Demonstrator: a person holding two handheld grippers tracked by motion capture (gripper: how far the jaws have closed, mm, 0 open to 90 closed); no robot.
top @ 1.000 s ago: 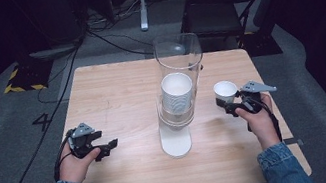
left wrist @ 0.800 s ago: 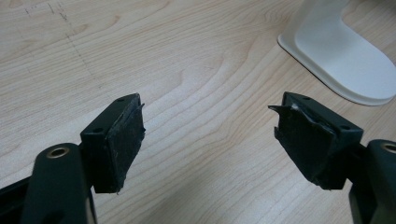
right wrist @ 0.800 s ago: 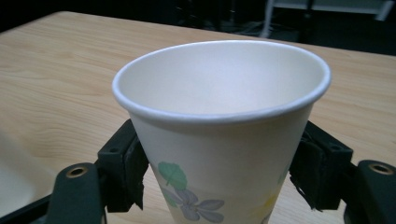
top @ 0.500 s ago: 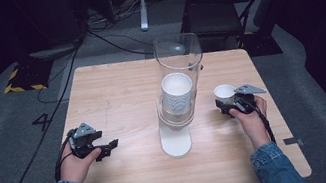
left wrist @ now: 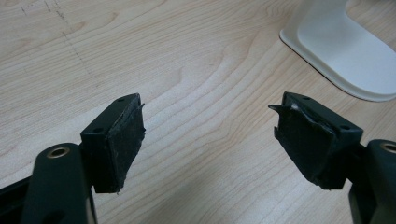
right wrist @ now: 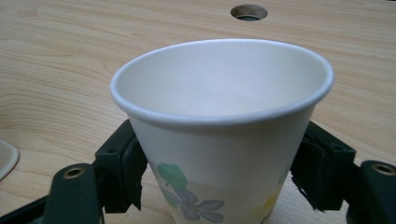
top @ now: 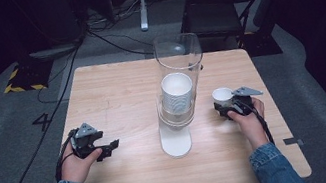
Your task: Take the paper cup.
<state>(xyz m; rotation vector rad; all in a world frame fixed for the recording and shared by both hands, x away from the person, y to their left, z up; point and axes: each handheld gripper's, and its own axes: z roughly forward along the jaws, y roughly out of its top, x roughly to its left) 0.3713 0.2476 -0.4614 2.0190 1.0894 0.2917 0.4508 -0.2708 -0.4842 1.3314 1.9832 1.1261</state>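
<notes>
1. The light wooden worktop (top: 116, 94) carries a clear plastic cup dispenser on a white base (top: 176, 142), with a stack of white paper cups (top: 177, 91) showing inside its tube.
2. A single white paper cup with a flower print (right wrist: 224, 135) stands upright on the worktop to the right of the dispenser, apart from it.
3. The right gripper (top: 230, 108) is at that cup; in the right gripper view the cup sits between the two black jaws.
4. Its jaws have just been opening. The left pad (right wrist: 135, 175) lies right at the cup wall, while the right pad looks just clear of it, so the grip appears loosened.
5. The left gripper (left wrist: 210, 135) rests low on the worktop left of the dispenser, jaws spread wide with bare wood between them.
6. A round hole (right wrist: 249, 12) shows in the worktop beyond the cup.
</notes>
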